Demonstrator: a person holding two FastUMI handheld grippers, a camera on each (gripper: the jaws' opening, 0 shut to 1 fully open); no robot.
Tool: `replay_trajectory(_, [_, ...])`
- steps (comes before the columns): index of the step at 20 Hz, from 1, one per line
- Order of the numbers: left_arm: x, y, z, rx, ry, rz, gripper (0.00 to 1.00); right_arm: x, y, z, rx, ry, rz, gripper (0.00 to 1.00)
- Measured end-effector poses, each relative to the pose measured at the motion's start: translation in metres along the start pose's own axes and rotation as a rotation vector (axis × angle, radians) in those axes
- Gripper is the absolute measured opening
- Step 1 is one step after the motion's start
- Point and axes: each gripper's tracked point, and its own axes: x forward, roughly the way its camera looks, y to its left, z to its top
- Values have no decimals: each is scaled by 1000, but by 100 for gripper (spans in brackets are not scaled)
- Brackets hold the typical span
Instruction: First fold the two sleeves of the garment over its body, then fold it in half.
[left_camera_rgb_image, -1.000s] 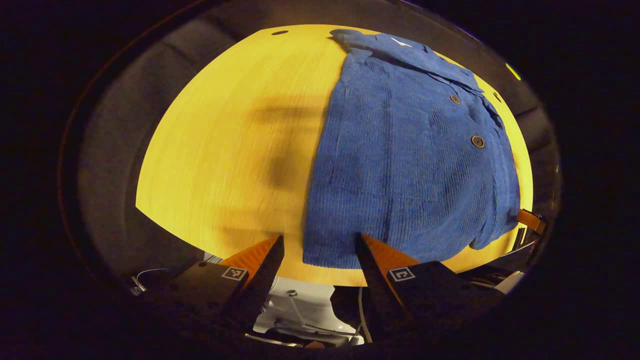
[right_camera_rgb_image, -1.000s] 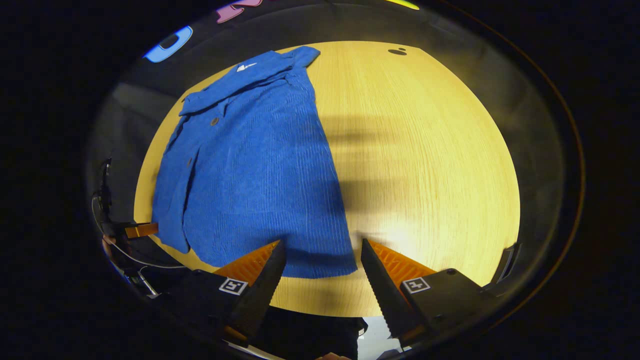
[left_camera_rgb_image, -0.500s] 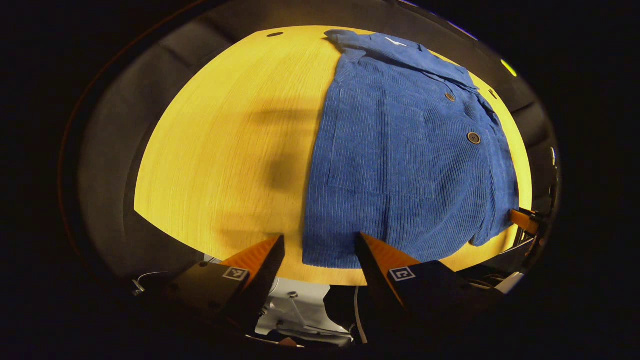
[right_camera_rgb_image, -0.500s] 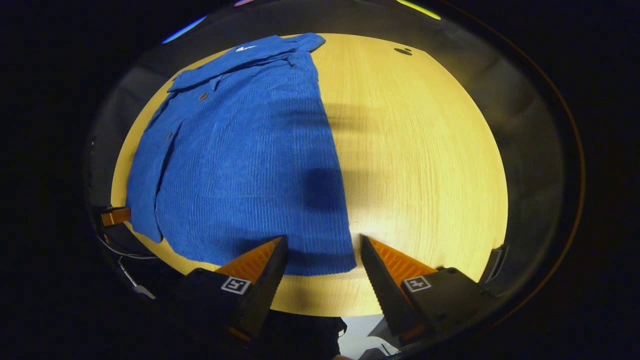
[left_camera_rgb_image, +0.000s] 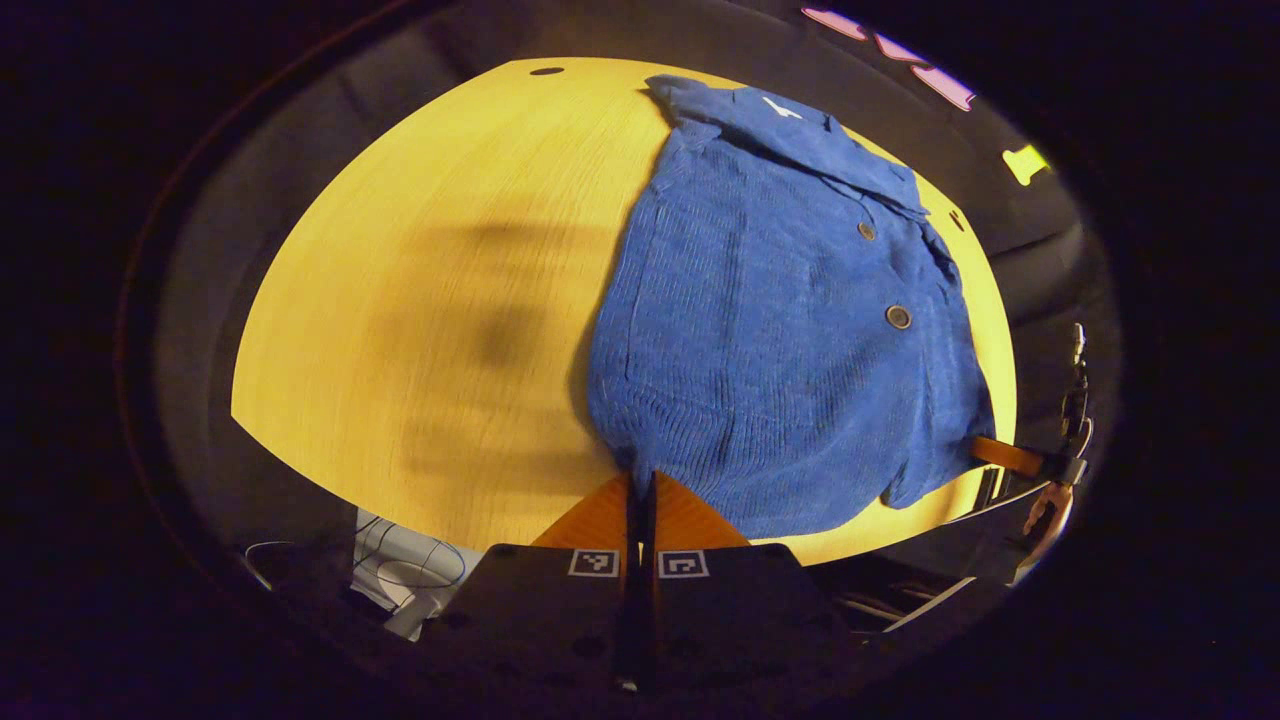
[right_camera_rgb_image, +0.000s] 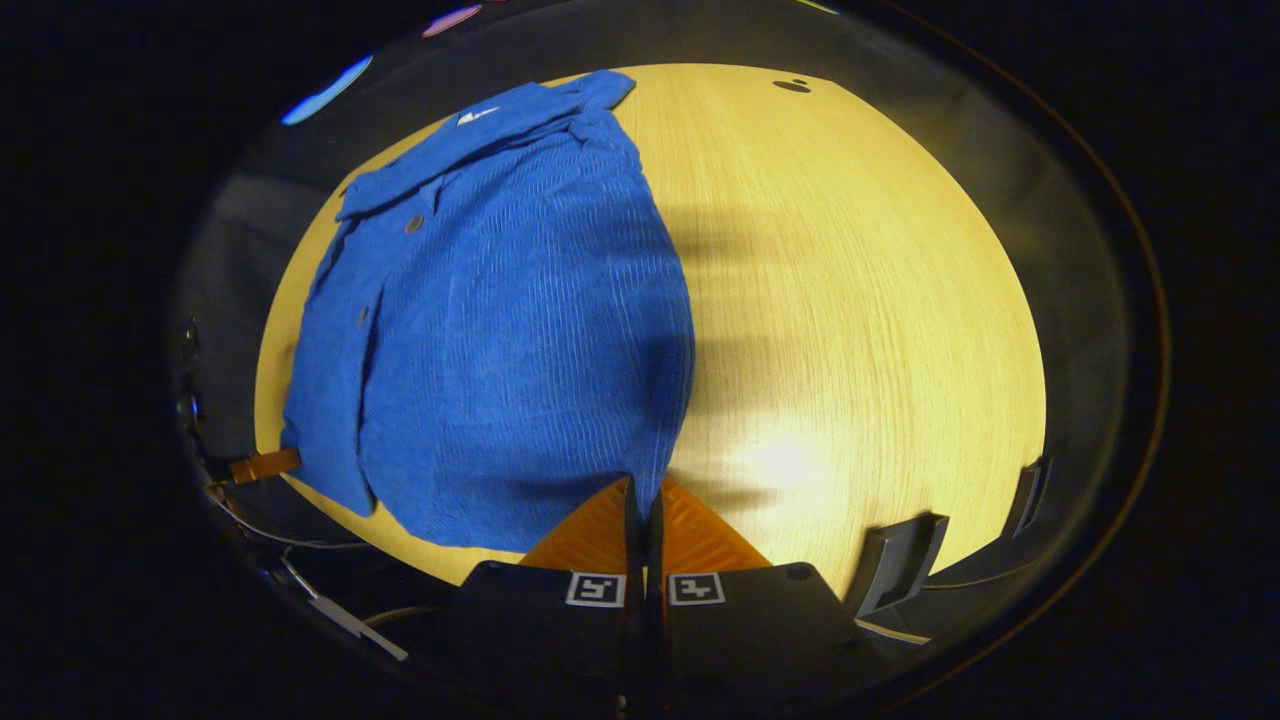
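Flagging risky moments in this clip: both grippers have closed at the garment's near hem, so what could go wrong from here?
1. Left gripper pinches only the corner of the blue corduroy button-up jacket; it may slip.
2. Right gripper grips the opposite hem corner; uneven lifting could skew the fold.
3. A folded sleeve may spill out.

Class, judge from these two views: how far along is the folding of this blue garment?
Sleeves look folded in: the garment lies as a narrow rectangle on the table. In hand: left tongs and right tongs pinch its bottom hem corners. Left: folding it in half.
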Motion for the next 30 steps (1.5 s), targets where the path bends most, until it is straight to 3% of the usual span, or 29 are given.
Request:
replay_trajectory(9, [-91, -20, 111, 96, -163, -170, 0, -84, 53, 104, -2, -192, 30, 2])
replay_trajectory(15, [-130, -28, 240, 147, -318, -252, 0, -112, 64, 229, 70, -396, 31, 1])
replay_trajectory(16, [-124, -27, 260, 105, -301, -250, 0, -108, 63, 253, 102, -406, 42, 1])
replay_trajectory(19, [-102, -26, 318, -36, -288, -254, 0, -85, 71, 347, 212, -483, 128, 1])
replay_trajectory(22, [-70, -28, 378, -111, -314, -194, 0, -35, 77, 416, 309, -485, 181, 1])
replay_trajectory(26, [-12, -18, 439, -152, -313, -43, 0, 49, 84, 472, 442, -417, 238, 1])
replay_trajectory(28, [8, -26, 457, -207, -337, -9, 0, 87, 83, 488, 483, -389, 235, 1])
replay_trajectory(30, [36, -21, 463, -181, -299, 37, 0, 118, 86, 491, 556, -341, 244, 1])
